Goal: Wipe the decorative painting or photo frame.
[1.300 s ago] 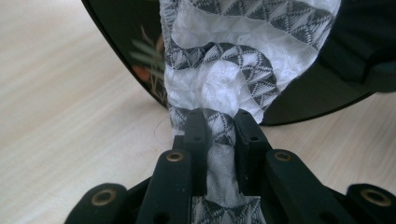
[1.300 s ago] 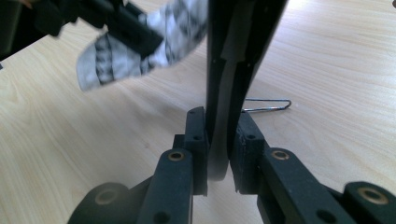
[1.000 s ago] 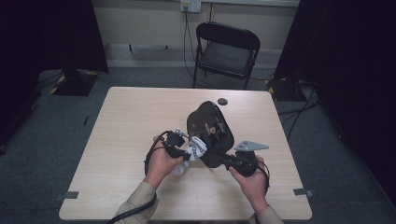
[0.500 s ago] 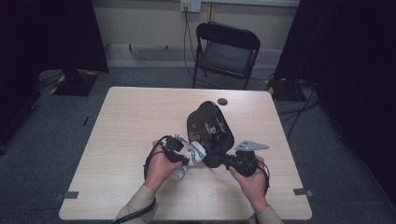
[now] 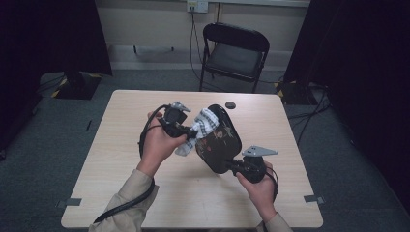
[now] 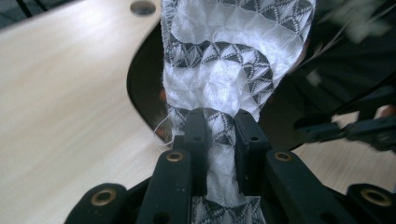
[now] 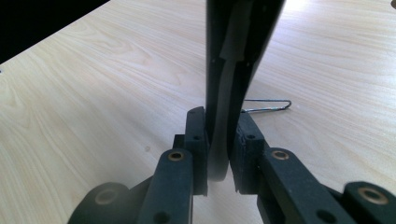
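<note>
Tray [image 5: 218, 140] and cloth [image 5: 199, 129] held above the table [image 5: 121, 145], one in each gripper.

The right gripper [image 5: 235, 166], low and near the person, has its jaws closed on the tray's near edge, tilting the dark tray up and away. The left gripper [image 5: 186, 129], raised with the wrist bent inward, pinches the patterned white cloth, which is pressed against the tray's face just ahead of its jaws. A small dark disc [image 5: 230, 104] lies beyond.

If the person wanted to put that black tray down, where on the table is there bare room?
The table is bare on its left side, left of the left gripper holding the cloth, and along the near edge between the forearms. The crowded part is the middle, where the right gripper holds the tray, with a small dark disc behind.
</note>
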The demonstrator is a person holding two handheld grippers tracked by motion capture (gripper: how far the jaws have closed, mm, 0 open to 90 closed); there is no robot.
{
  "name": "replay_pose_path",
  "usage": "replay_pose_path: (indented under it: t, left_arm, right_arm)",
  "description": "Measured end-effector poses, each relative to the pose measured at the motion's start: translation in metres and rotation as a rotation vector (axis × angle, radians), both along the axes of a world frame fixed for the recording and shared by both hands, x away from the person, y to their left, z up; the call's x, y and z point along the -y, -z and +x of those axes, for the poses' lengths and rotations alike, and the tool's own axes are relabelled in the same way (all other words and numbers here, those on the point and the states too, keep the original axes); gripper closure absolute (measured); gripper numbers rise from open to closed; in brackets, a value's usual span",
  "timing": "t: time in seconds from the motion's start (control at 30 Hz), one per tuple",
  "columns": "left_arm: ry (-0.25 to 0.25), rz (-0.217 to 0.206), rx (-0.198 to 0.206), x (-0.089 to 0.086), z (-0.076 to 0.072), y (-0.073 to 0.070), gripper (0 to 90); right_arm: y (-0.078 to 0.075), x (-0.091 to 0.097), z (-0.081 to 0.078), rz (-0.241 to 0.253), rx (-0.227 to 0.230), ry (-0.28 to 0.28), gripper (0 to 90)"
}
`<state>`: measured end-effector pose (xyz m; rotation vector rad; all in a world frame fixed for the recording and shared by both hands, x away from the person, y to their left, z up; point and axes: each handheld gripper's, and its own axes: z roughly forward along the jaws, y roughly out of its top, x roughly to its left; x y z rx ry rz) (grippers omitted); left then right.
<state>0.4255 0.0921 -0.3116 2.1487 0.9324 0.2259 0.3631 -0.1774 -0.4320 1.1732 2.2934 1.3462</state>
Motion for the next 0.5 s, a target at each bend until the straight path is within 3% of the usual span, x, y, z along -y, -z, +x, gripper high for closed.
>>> replay_pose_path:
  t: [0.07,0.2,0.3,0.5]
  left_arm:
    - [0.014,0.005,0.022,0.007,0.001,-0.015,77.9]
    - [0.028,0.011,0.029,0.016,0.002,-0.021,77.9]
    - [0.035,0.020,0.017,0.018,0.003,-0.016,77.9]
    - [0.031,0.030,-0.028,0.017,0.004,0.011,77.9]
  right_arm:
    - [0.000,-0.001,0.000,0.000,0.002,0.000,79.0]
    - [0.000,-0.002,0.001,-0.001,0.001,0.001,79.0]
    - [0.000,-0.002,0.002,-0.002,0.000,0.001,79.1]
    - [0.000,-0.003,0.001,-0.002,-0.002,0.005,79.0]
